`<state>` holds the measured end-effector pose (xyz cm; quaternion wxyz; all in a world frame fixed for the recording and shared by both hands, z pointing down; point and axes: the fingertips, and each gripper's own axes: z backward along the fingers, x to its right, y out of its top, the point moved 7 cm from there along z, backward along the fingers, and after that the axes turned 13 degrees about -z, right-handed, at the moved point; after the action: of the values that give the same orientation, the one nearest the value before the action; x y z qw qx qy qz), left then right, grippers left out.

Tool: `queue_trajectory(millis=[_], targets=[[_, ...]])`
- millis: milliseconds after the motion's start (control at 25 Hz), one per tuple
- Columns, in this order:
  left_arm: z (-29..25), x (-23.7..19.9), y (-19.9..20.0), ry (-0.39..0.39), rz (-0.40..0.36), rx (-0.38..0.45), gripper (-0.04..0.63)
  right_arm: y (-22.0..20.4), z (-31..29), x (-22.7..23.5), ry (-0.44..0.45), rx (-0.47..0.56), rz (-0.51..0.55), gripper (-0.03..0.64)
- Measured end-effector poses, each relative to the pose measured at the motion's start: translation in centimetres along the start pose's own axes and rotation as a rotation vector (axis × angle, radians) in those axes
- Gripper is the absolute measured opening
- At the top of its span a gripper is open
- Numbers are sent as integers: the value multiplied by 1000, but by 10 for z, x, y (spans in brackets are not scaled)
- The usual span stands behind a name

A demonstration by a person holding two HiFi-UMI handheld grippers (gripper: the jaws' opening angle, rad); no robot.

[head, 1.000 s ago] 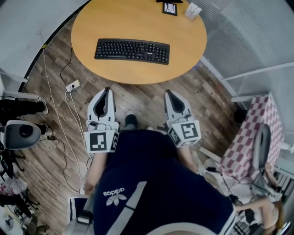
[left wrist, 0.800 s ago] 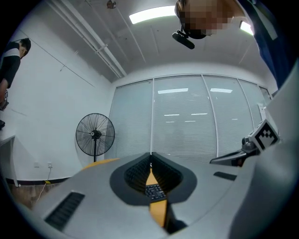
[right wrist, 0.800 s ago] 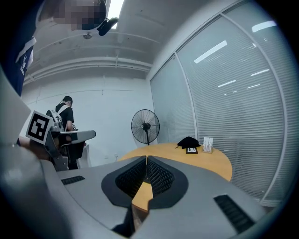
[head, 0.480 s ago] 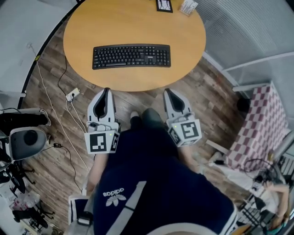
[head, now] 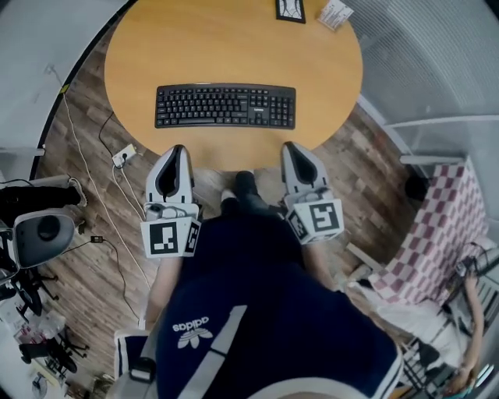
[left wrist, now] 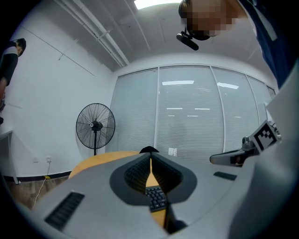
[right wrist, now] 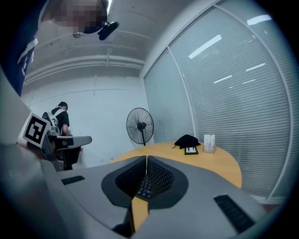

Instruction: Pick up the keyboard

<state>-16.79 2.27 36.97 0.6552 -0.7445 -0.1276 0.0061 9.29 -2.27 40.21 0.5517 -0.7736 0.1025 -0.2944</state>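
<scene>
Wood-plank flooring (head: 93,195) is running under a round, honey-coloured table (head: 156,47), and a glass wall (left wrist: 196,112) with slatted blinds is closing off the room beyond it. The black keyboard (head: 225,106) is lying flat on the table, just ahead of both sets of fingertips and spanning the gap between them, untouched.

The person is holding the left gripper (head: 177,150) and the right gripper (head: 291,146) side by side near the table's front edge. Each one's fingers are pressing together with nothing between them, and keys are showing only past the tips in both gripper views.

By this look the task is barely starting. No contact is made, and spreading the fingers, reaching the keyboard, gripping it and lifting it are all left to do.

Far beyond the fingers, at the table's back edge, a small framed picture (head: 289,9) and a white card stand (head: 335,13) are sitting, with a dark cloth (right wrist: 187,140) beside them. A pedestal fan (left wrist: 96,126) is standing past the table, and a power strip (head: 123,150) is lying on the floor left of the left fingertips.
</scene>
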Motion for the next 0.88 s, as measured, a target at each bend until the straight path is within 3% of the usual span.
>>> queue_trajectory(millis=[440, 880], targets=[[-81, -10, 9, 66, 19, 22, 11, 36, -69, 68, 37, -13, -18, 8], [-99, -18, 8, 40, 19, 6, 11, 33, -77, 79, 9, -32, -51, 8]])
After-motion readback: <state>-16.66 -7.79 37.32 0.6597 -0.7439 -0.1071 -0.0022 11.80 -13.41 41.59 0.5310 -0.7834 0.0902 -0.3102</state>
